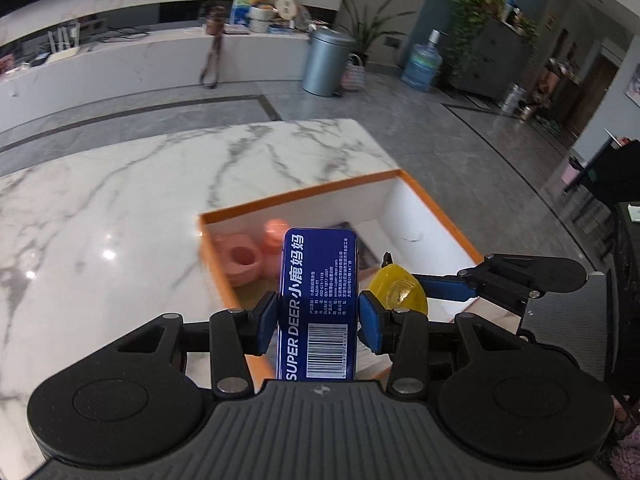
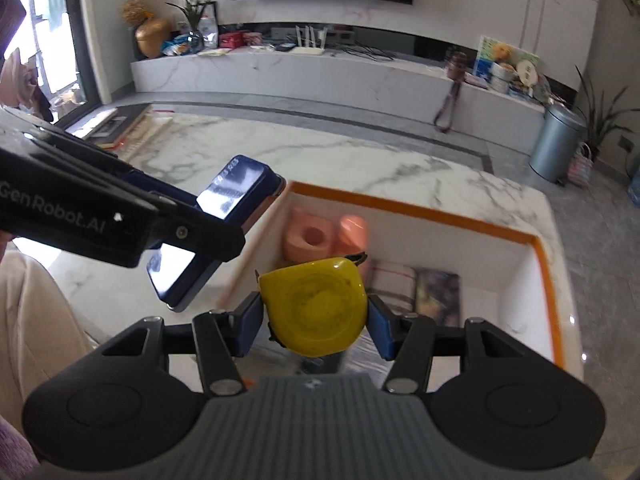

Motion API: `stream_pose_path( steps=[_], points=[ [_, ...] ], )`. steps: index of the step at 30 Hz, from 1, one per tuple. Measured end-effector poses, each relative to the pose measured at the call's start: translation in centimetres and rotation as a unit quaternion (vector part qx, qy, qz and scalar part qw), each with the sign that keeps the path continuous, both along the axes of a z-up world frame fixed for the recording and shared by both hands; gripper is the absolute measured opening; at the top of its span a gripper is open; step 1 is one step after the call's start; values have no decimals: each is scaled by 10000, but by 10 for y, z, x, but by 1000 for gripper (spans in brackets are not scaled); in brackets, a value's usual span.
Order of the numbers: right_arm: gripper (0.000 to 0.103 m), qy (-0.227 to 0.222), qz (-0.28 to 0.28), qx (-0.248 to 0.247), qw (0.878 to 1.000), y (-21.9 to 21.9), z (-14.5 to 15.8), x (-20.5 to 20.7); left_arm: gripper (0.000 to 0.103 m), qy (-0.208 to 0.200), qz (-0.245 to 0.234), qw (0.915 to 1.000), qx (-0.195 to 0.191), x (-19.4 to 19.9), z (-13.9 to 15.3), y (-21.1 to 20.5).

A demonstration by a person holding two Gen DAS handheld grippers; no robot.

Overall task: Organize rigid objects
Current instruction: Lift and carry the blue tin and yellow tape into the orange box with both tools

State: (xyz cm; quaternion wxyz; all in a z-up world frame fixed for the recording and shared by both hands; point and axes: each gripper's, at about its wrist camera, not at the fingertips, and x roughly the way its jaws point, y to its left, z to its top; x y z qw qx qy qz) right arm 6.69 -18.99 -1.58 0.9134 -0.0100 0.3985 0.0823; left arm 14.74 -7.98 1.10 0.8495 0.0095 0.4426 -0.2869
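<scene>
Two loads hang over the orange-rimmed white box [image 2: 416,210] at lower centre: the left gripper [image 1: 319,316] clamps a blue rectangular tin [image 1: 320,304] lengthwise, the right gripper [image 2: 316,320] pinches a yellow round tape measure [image 2: 316,308].

Dim, cool light fills the left wrist view, with small glare spots on the marble tabletop [image 1: 120,216]; the right wrist view is brighter, daylight blowing out a window [image 2: 44,28] at upper left; motion blur smears the orange-rimmed box [image 1: 424,196] and its contents in both; fisheye distortion bends walls and floor lines at the edges.
</scene>
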Motion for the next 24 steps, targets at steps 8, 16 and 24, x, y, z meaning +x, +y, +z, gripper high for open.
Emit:
stream_pose_path(
  steps=[8,16,24],
  points=[
    [57,396,-298,-127,9987,-72,-21,-1,50,541,-76,9984,-175,19,-25,-50],
    [57,852,-390,-207,9954,-118,-43,5,50,1474,373,9877,-373,42,-71,-87],
    [57,1161,213,-255,9927,-127,-59,21,50,2123,779,9739,-213,61,-116,-114]
  ],
)
